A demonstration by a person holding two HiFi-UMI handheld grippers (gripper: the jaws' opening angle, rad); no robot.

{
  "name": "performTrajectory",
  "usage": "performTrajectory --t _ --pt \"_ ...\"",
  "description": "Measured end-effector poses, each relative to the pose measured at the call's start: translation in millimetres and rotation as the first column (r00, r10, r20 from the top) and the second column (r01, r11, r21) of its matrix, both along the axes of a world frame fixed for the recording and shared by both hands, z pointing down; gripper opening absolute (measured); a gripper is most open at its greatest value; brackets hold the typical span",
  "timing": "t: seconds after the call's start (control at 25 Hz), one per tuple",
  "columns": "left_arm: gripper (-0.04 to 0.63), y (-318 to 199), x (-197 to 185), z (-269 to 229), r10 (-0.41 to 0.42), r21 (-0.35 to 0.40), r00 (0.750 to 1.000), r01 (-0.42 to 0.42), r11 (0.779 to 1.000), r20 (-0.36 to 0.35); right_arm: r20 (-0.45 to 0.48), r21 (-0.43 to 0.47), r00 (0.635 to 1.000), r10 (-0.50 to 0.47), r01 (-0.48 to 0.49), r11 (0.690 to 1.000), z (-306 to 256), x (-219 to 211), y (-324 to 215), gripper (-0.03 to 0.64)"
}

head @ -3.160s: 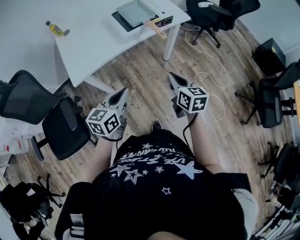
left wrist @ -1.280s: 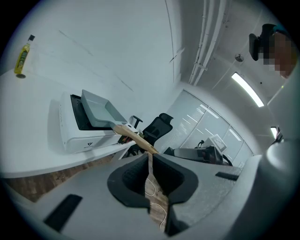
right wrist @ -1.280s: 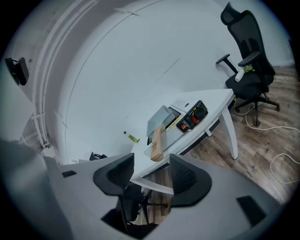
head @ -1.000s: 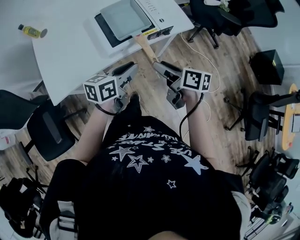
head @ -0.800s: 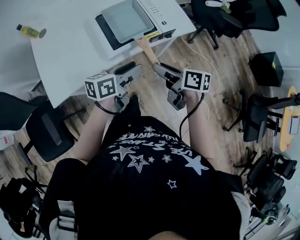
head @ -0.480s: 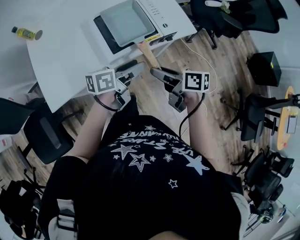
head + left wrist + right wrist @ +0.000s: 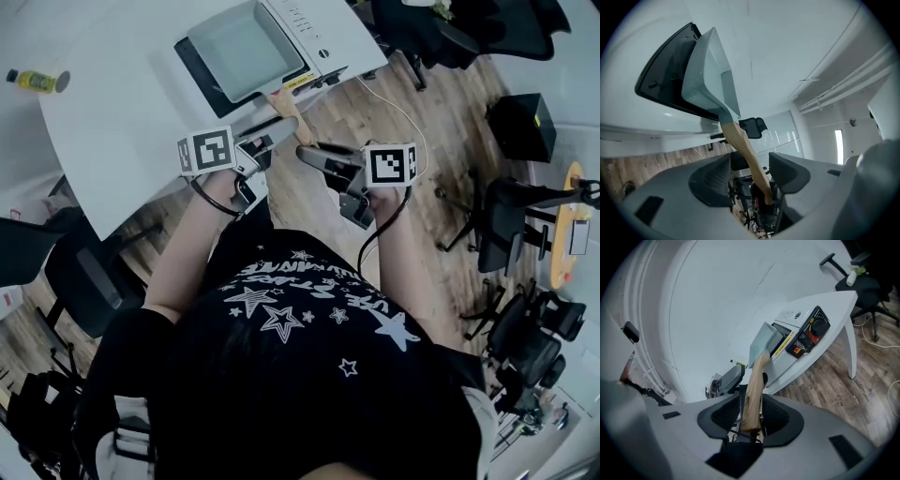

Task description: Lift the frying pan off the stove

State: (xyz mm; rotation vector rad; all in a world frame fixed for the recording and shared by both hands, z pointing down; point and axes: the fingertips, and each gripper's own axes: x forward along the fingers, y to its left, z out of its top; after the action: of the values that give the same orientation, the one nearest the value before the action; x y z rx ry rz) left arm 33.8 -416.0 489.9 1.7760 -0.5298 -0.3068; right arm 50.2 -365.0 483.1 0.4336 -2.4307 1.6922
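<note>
A square grey frying pan (image 7: 246, 49) sits on a white-and-black stove (image 7: 309, 23) on the white table (image 7: 122, 122). Its wooden handle (image 7: 286, 105) sticks out over the table edge toward me. In the right gripper view the handle (image 7: 754, 385) runs between my right gripper's (image 7: 751, 411) jaws, which have just been closing; both pads lie against it. My left gripper (image 7: 750, 171) has just been opening. Its jaws stand wide on either side of the handle (image 7: 745, 150), with gaps. In the head view the left gripper (image 7: 272, 141) and right gripper (image 7: 307, 155) meet at the handle's end.
A yellow bottle (image 7: 33, 80) lies at the table's far left. Office chairs stand at the left (image 7: 84, 281) and at the back right (image 7: 441, 19). A white cable (image 7: 394, 103) trails over the wooden floor, and a black box (image 7: 516, 122) stands to the right.
Both grippers have moved forward to the table edge and come together at the pan's handle. The left gripper has rolled, so its marker cube shows a different face.
</note>
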Motion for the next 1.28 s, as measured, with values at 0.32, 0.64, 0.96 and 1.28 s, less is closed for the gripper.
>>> performTrajectory --t 0.32,0.64,0.96,1.28 --pt "0.235 -17.9 6.4 9.3 0.012 -0.045 1.0 -0.013 0.999 -0.016 0.0 -0.011 1.0 0.001 -0.001 1.0 3.4 0.4 -1.8 0.11" --pt "0.192 -27.6 11.9 10.5 0.01 -0.045 0.999 -0.012 0.999 -0.047 0.022 -0.021 1.0 0.013 -0.012 1.0 5.5 1.8 -3.4 0.106" --pt "0.169 -27.3 11.4 7.6 -0.003 -0.024 0.997 0.001 1.0 -0.083 0.014 0.014 0.999 0.039 -0.039 0.999 7.7 4.4 -4.5 0.109" --pt "0.167 -13.8 11.3 -5.1 0.027 0.012 0.997 -0.026 1.0 -0.066 0.032 0.054 0.999 0.037 -0.039 0.998 -2.4 3.3 7.9 0.109"
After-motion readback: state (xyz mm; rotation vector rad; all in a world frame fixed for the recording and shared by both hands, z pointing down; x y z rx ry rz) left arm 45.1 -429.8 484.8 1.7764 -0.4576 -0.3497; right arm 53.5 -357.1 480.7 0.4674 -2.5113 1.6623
